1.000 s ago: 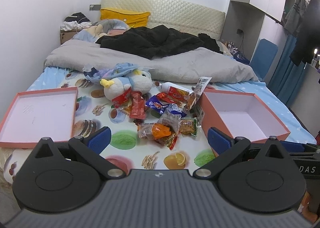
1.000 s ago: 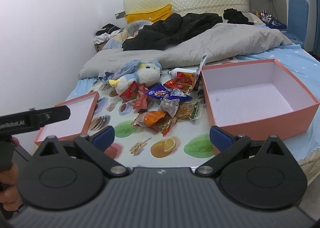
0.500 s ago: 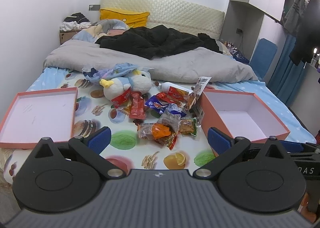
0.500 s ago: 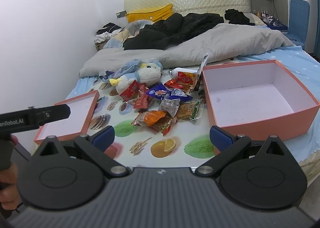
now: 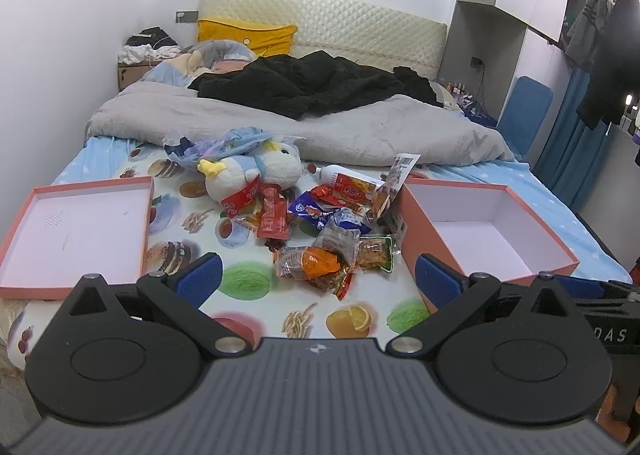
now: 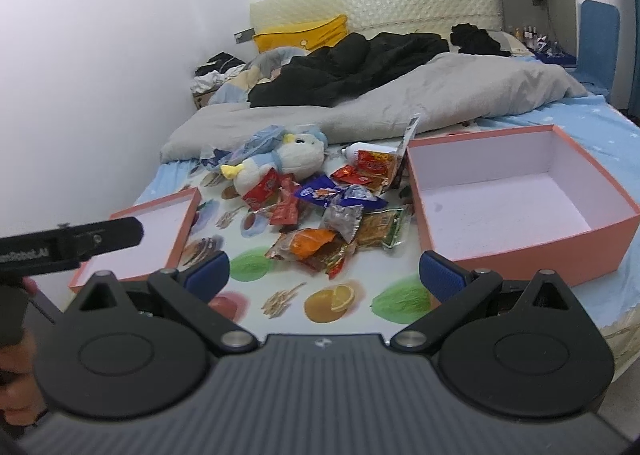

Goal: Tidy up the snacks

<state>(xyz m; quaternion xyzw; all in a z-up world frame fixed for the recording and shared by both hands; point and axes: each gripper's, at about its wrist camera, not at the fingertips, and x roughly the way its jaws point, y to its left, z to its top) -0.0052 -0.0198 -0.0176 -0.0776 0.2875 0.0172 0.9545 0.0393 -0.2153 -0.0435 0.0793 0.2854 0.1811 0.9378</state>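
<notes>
We see both units spread wide with nothing between the fingers: left hand-held gripper [image 5: 316, 275] and right hand-held gripper [image 6: 324, 271] hang over the bed's [image 5: 256, 303] near edge, well short of the goods. Snack pile [image 5: 332, 239] lies mid-bed between the shallow pink lid [image 5: 76, 231] at the left edge and the deep pink box [image 6: 520, 195] at the right edge; box is bare inside. Plush penguin [image 5: 252, 175] touches the pile's far side. Grey duvet [image 5: 360, 127] lies bunched beyond.
</notes>
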